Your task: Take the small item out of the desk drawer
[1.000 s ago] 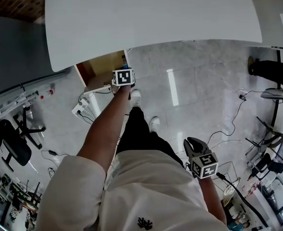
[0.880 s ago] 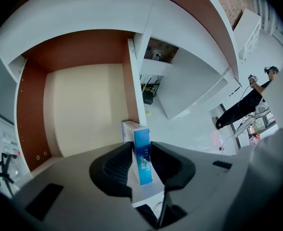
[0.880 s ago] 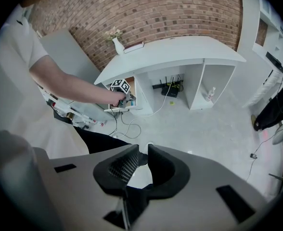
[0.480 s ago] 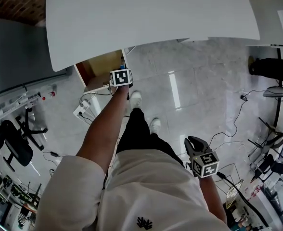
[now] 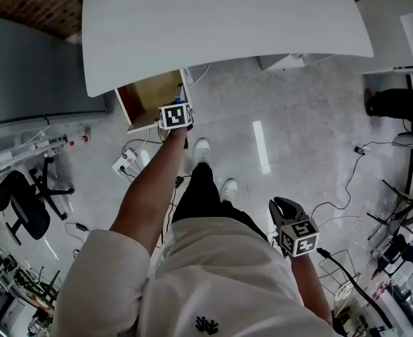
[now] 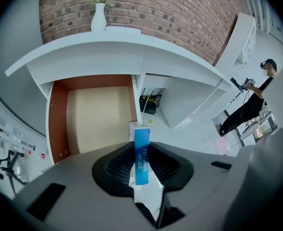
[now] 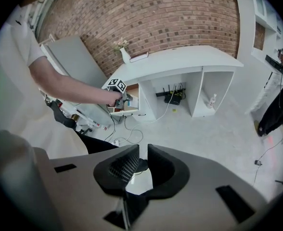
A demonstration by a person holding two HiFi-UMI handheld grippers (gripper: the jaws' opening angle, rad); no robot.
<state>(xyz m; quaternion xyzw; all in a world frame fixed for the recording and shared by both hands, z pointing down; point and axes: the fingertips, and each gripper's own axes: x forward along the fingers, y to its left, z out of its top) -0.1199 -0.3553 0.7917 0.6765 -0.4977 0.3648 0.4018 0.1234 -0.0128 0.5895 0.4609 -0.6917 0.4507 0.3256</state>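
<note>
Blue-and-white small cardboard box (image 6: 141, 141) stands upright between the jaws of the left gripper (image 6: 142, 154), just in front of the open wooden drawer (image 6: 96, 114) under the white curved table (image 5: 227, 20). The jaws are closing, pads on its two broad faces. Judged light, thin-walled and crushable, with a smooth printed skin; a moderate grip low on the flat faces suits it. The right gripper (image 7: 140, 165) hangs well apart, jaws slightly parted, empty.
</note>
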